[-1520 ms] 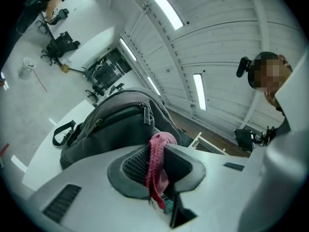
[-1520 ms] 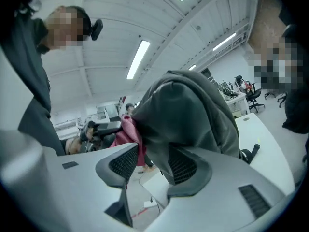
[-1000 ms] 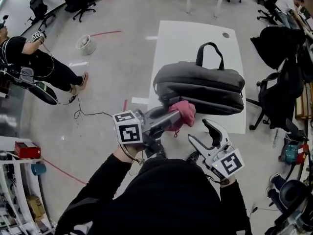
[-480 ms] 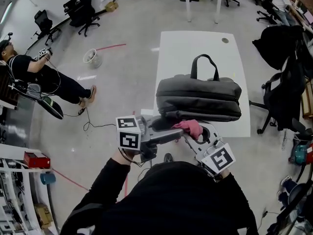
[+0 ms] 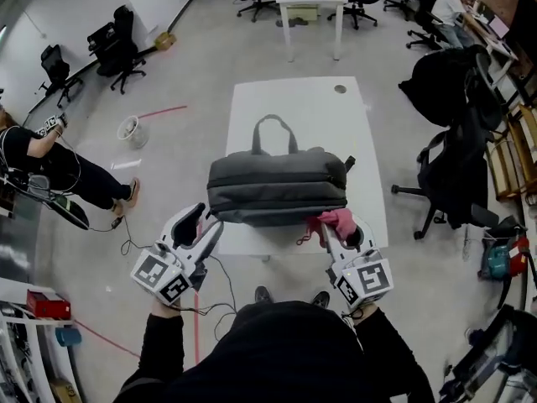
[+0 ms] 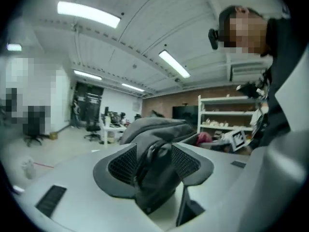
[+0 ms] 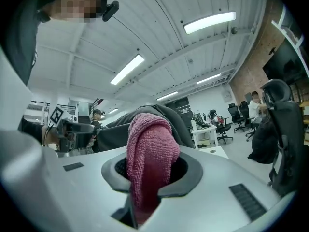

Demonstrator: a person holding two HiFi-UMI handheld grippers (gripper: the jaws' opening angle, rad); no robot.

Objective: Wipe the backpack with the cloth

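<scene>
Since a second ago the pink cloth point(image 5: 334, 222) has changed sides: it was in the left gripper point(image 5: 204, 222) and now sits in the right gripper point(image 5: 340, 232). The right jaws have just been closing and now pinch the cloth, a fold standing up past the pads. The left jaws have just been opening and stand apart, with dark fabric of the backpack point(image 5: 277, 187) between them; whether the pads touch it I cannot tell.

Likely the handover frees the right side to wipe while the left steadies the bag's lower-left corner. The backpack lies on its side mid-frame on the white table point(image 5: 294, 107), long axis running left to right, carry handle point(image 5: 273, 124) pointing toward the top. The cloth is against its lower-right edge.
</scene>
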